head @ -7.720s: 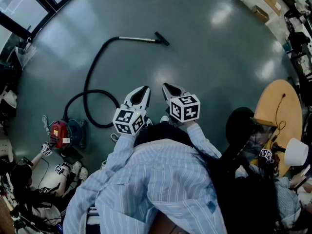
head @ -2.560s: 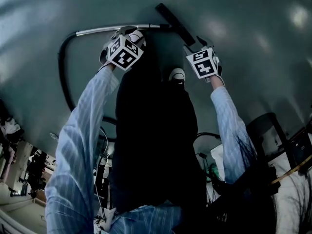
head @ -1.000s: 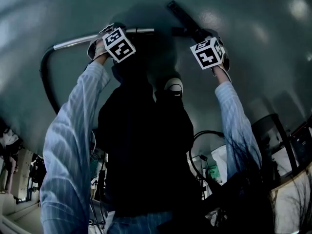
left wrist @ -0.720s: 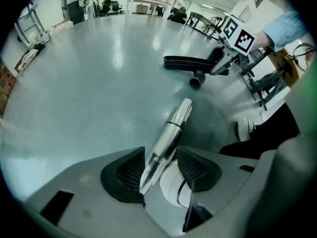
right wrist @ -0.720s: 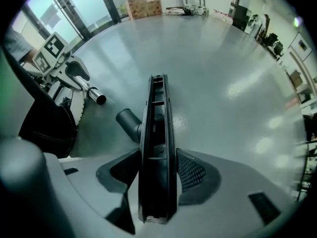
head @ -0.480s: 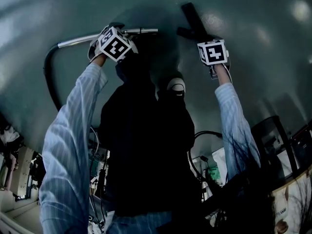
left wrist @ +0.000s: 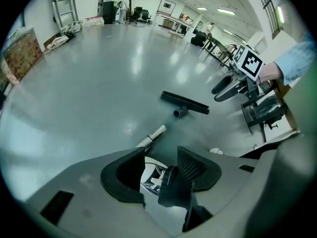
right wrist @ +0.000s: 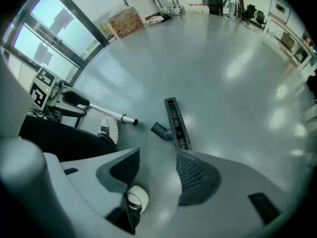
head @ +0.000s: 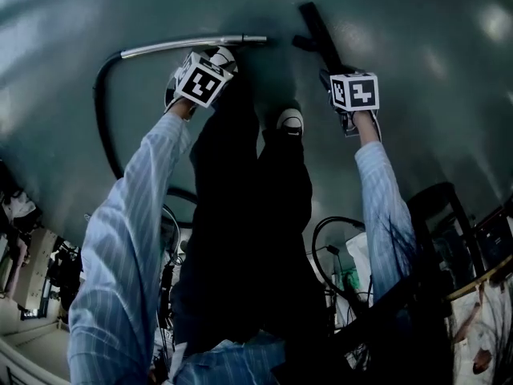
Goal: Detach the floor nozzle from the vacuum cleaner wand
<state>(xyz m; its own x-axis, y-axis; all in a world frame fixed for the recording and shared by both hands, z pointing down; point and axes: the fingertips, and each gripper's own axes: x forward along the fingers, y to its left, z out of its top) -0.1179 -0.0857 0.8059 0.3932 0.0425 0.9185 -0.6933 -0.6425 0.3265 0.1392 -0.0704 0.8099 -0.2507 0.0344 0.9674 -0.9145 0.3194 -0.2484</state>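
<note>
- Head view: floor nozzle (head: 319, 37) lies detached, apart from the wand (head: 192, 45).
- Only gripper views show jaws: left gripper (left wrist: 161, 165) wide, empty; right gripper (right wrist: 157, 168) wide, empty.

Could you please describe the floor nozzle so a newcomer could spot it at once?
On the shiny grey floor, look past the open end of the metal wand. The floor nozzle lies there alone: a flat black bar with a short angled neck, joined to nothing.

The left gripper (head: 212, 64) and the right gripper (head: 335, 83) point down on stretched-out arms, with jaws apart and empty.
</note>
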